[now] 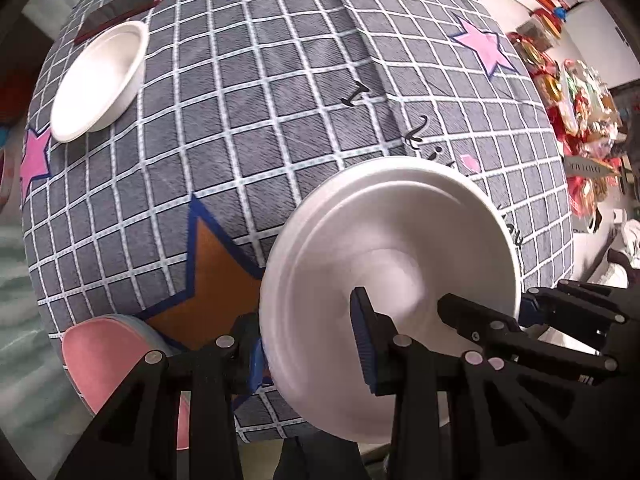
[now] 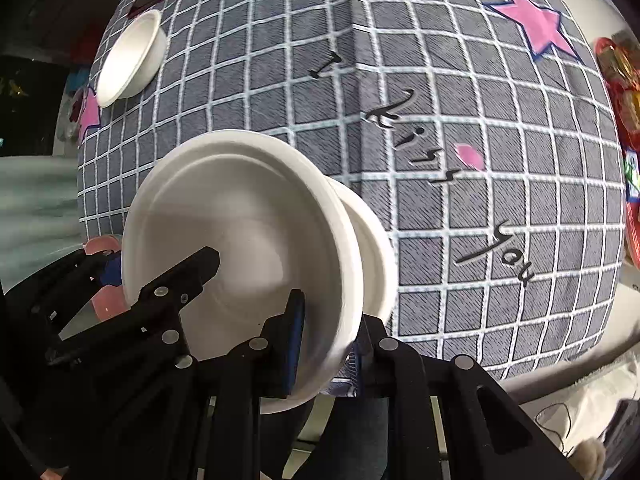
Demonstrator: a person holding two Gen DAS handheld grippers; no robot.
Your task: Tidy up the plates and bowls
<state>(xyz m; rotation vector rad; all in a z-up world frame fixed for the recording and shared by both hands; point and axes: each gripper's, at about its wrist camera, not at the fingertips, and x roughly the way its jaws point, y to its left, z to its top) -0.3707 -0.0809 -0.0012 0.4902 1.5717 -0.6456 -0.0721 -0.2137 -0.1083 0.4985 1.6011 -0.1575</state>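
I have both grippers pinching the same white dish above the grey checked tablecloth (image 1: pixel 280 128). My left gripper (image 1: pixel 312 344) is clamped on the near-left rim of the white plate (image 1: pixel 384 240), one blue pad inside and one outside. My right gripper (image 2: pixel 328 344) is clamped on the opposite rim, where a second white dish edge (image 2: pixel 376 248) shows just behind the first; I cannot tell whether they are nested. A white bowl (image 1: pixel 100 80) sits far left on the cloth beside a dark tray (image 1: pixel 120 8). A pink plate (image 1: pixel 104 352) lies at the near-left edge.
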